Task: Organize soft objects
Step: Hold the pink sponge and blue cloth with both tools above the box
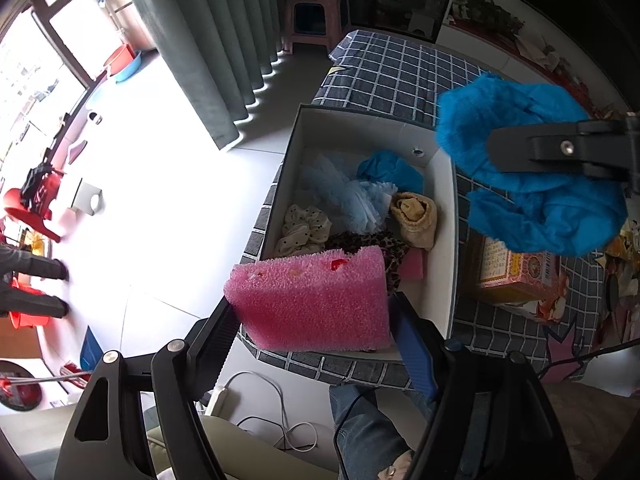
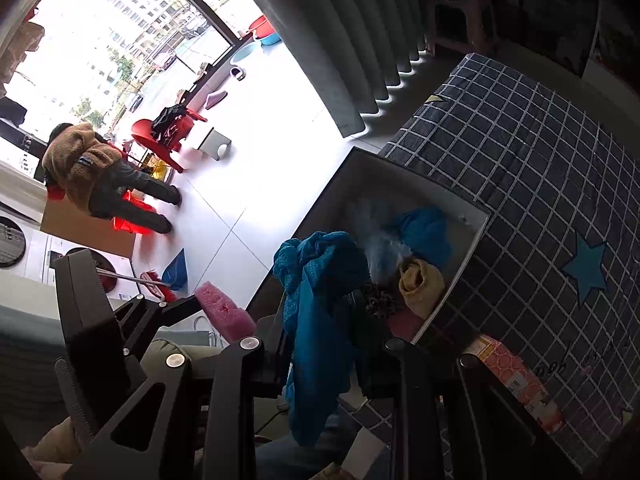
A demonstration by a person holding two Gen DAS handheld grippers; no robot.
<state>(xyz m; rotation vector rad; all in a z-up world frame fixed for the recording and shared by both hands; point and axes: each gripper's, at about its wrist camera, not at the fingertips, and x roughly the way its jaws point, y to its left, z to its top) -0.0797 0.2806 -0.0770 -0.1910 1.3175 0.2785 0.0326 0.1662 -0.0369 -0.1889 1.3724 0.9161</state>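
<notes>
My left gripper (image 1: pixel 314 316) is shut on a pink sponge block (image 1: pixel 312 300) and holds it over the near end of a white cardboard box (image 1: pixel 448 208). The box holds a light blue tulle piece (image 1: pixel 344 192), a blue cloth (image 1: pixel 390 170), a tan rolled cloth (image 1: pixel 416 216), a polka-dot scrunchie (image 1: pixel 304 230) and a leopard-print cloth (image 1: pixel 376 244). My right gripper (image 2: pixel 320 344) is shut on a bright blue fuzzy cloth (image 2: pixel 316 312), which hangs over the box's near end; it also shows in the left wrist view (image 1: pixel 532 168). The pink sponge also shows in the right wrist view (image 2: pixel 224 312).
The box stands on a table with a dark checked cloth (image 1: pixel 400 72). A pink-and-yellow carton (image 1: pixel 516 280) lies right of the box. A grey curtain (image 1: pixel 208 40) hangs left of the table. A person (image 2: pixel 104 176) stands on the white floor by red chairs.
</notes>
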